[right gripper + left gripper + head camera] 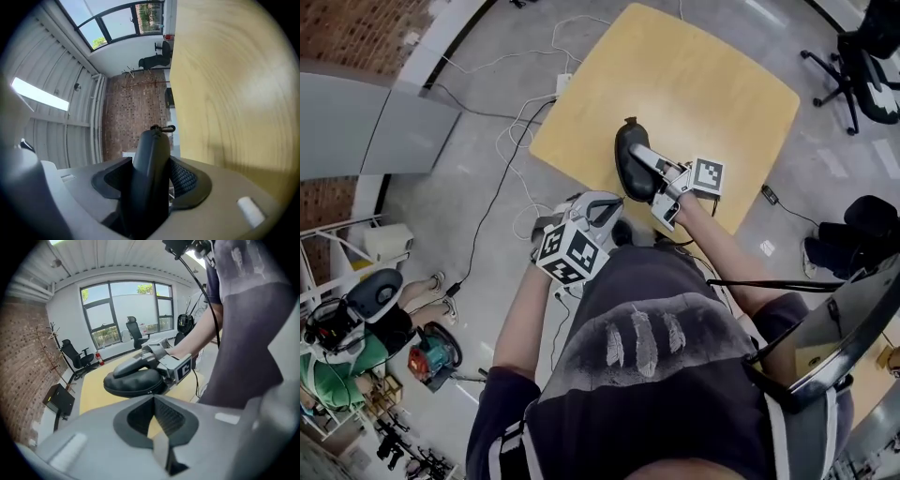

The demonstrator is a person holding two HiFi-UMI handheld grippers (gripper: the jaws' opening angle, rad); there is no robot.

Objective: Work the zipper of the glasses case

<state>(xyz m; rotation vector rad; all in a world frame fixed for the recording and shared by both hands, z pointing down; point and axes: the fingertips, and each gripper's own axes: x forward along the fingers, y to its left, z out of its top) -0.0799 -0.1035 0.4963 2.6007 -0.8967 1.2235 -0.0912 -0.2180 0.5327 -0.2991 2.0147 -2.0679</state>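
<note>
The fingers (185, 180) of the right gripper (152, 185) were clamped on the black glasses case (149, 159) — mid-frame in the head view, over the near edge of the yellow tabletop (694, 84). Lower left of it, the left gripper (598, 211) had its fingers pressed together — nothing between them.

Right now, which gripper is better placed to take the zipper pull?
Left. The right gripper is clamped on the glasses case; the left gripper is shut, empty and facing the case. The zipper pull sits at the case's far end.
</note>
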